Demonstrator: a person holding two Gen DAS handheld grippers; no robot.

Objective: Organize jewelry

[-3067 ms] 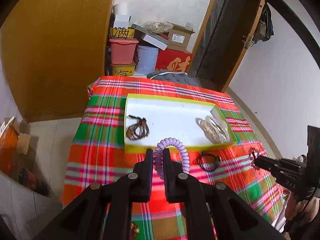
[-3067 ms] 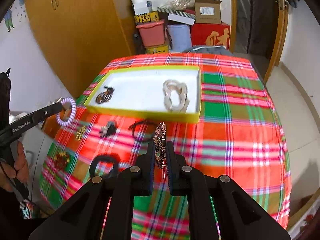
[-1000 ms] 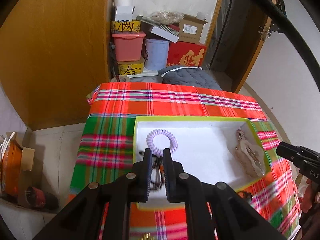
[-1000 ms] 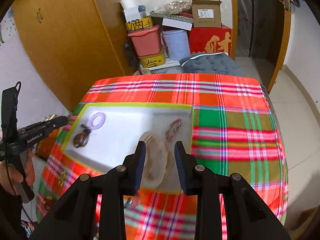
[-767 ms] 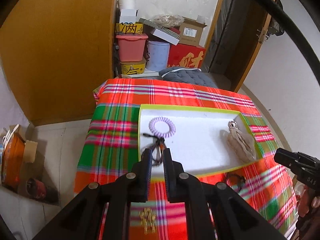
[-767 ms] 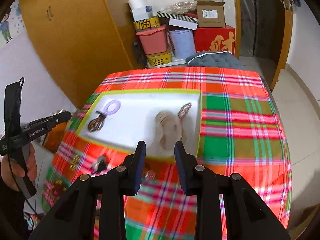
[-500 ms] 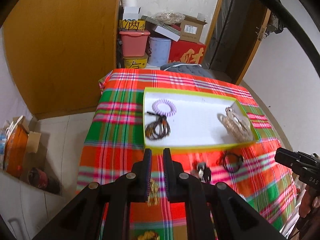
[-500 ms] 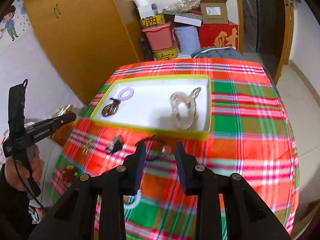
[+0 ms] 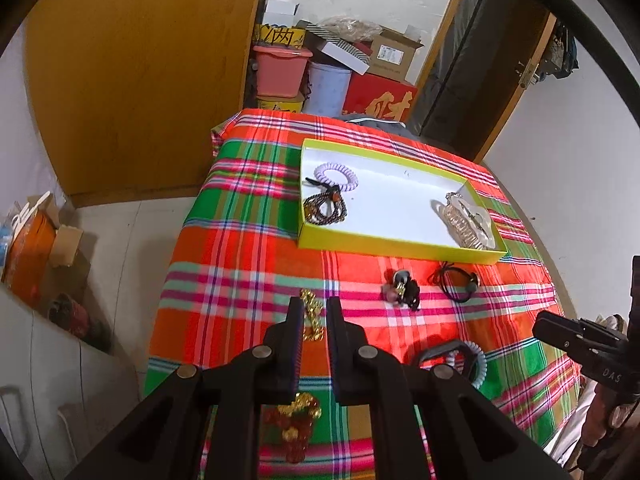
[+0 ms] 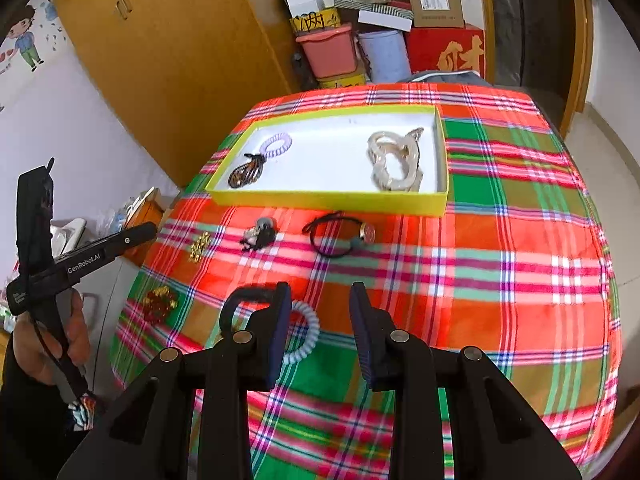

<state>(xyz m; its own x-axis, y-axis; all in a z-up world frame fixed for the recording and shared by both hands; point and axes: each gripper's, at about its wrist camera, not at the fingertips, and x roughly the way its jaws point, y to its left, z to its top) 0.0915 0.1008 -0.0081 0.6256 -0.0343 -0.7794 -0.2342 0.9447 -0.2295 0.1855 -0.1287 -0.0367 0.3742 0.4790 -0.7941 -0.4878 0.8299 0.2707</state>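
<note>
A yellow-green tray [image 9: 400, 245] [image 10: 328, 200] on the plaid cloth holds a purple coil tie [image 9: 336, 172], a dark beaded bracelet [image 9: 324, 208], a clear hair claw [image 10: 394, 160] and a patterned clip [image 10: 414, 136]. On the cloth lie a black hair tie [image 10: 336, 236], a dark bauble tie [image 10: 260, 236], a gold ornament [image 9: 312, 316], a red-gold ornament [image 9: 294, 420], a pale blue coil tie [image 10: 306, 332] and a black clip [image 10: 244, 300]. My left gripper [image 9: 314, 312] hovers above the gold ornament, jaws narrowly apart and empty. My right gripper [image 10: 320, 296] is open and empty, above the blue coil.
A wooden wardrobe [image 9: 140, 80] stands left of the table. Bins and boxes [image 10: 360, 40] are stacked behind it, with a dark doorway [image 9: 472, 80] at the right. Boxes [image 9: 32, 240] sit on the floor left. A hand [image 10: 60, 340] holds the left gripper.
The purple coil and the patterned clip, held earlier, now lie in the tray. Both grippers have drawn back from the tray to the near part of the cloth.
</note>
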